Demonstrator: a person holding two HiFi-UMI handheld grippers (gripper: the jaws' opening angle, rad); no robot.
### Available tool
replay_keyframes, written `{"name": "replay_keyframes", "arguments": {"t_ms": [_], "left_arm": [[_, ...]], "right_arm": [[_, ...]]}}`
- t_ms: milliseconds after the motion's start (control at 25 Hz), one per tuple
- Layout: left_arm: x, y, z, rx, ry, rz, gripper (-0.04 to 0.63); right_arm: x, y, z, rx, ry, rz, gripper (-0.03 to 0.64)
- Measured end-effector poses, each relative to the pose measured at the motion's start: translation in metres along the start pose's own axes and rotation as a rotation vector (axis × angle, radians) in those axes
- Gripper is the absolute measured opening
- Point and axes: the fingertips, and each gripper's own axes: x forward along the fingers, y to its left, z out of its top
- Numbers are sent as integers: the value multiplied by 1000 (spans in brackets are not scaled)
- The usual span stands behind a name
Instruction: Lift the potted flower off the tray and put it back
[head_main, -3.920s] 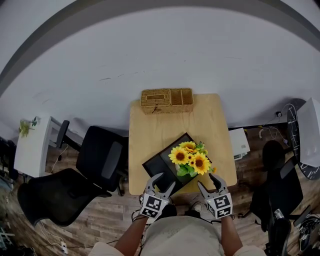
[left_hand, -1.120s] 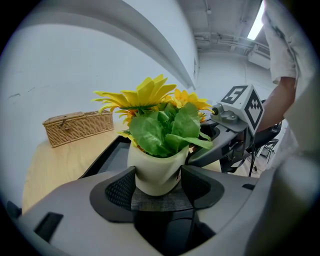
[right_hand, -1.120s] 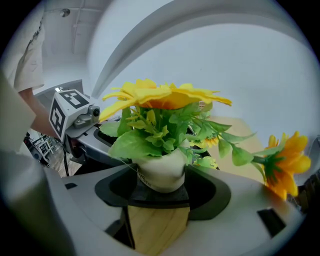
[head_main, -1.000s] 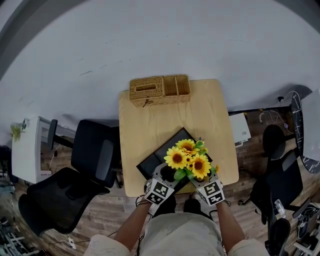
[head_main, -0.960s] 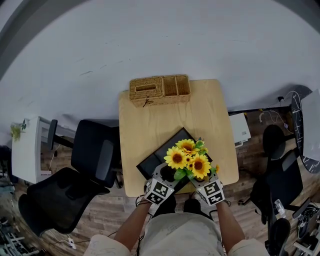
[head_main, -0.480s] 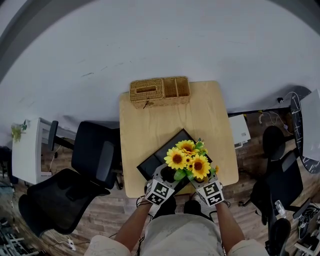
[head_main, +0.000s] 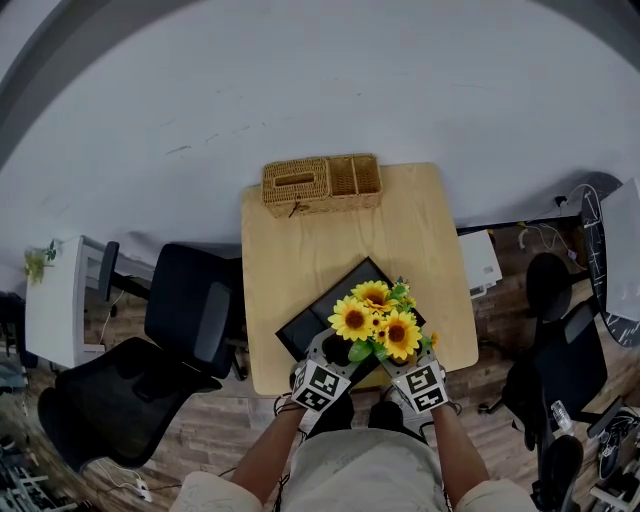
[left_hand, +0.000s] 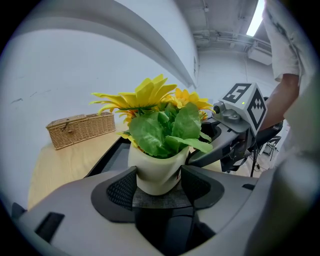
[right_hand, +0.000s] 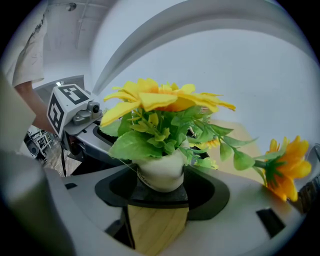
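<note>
Pale wooden counter (head_main: 400, 230) at frame centre carries a black tray (head_main: 305, 335) and a wicker basket (head_main: 322, 183). The potted sunflower (head_main: 378, 322) is at the tray's lower-right corner, position unchanged. Left claw (head_main: 333, 352) and right claw (head_main: 403, 360), open and clear of it 3.9 s ago, now clamp its white pot from opposite sides.

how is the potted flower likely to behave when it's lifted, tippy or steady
Probably top-heavy: the blooms spread wider than the small white pot. The smooth, rounded pot may slip, though the left gripper and right gripper clamp it from both sides.
</note>
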Motion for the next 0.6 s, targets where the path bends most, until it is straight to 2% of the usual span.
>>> {"name": "replay_keyframes", "arguments": {"t_ms": [600], "left_arm": [[-26, -5, 17, 24, -46, 40, 270]], "right_arm": [[-20, 11, 19, -47, -54, -7, 301]]}}
